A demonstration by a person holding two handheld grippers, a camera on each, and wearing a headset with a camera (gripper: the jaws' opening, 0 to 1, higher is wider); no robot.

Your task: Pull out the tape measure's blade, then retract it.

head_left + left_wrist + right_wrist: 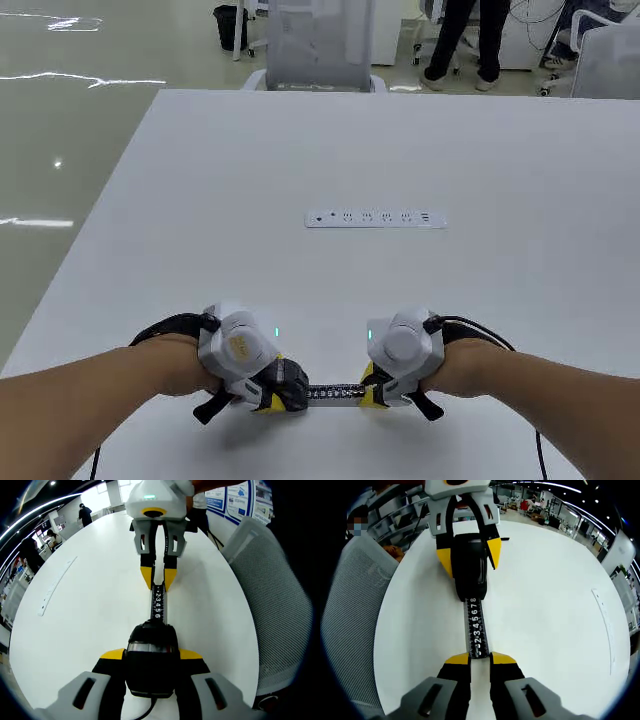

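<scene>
Blade (pixel 475 627) markings are legible: 2–8 in the right gripper view, 2–6 in the left gripper view, white digits on a dark strip. No brand or label readable on the tape measure case (pixel 151 660), which is plain black. The left hand-held gripper (pixel 280 392) is clamped on the case, with its yellow-tipped jaws on either side. The right hand-held gripper (pixel 480 658) is pinched closed on the blade's free end. A short length of blade is out, running straight between the two and lying low over the tabletop (pixel 400 140). The whole setup sits close to the near edge of the tabletop, roughly mid-width. The tabletop is plain matte white and has a white power strip (pixel 375 218) with a row of sockets out toward the middle, well apart from the tape; no text is readable on it. A grey mesh chair (pixel 270 595) stands at the near edge. The room is an open office or lab with a glossy pale floor, ceiling strip lights and wall posters too small to read. People (pixel 460 40) stand past the far edge.
</scene>
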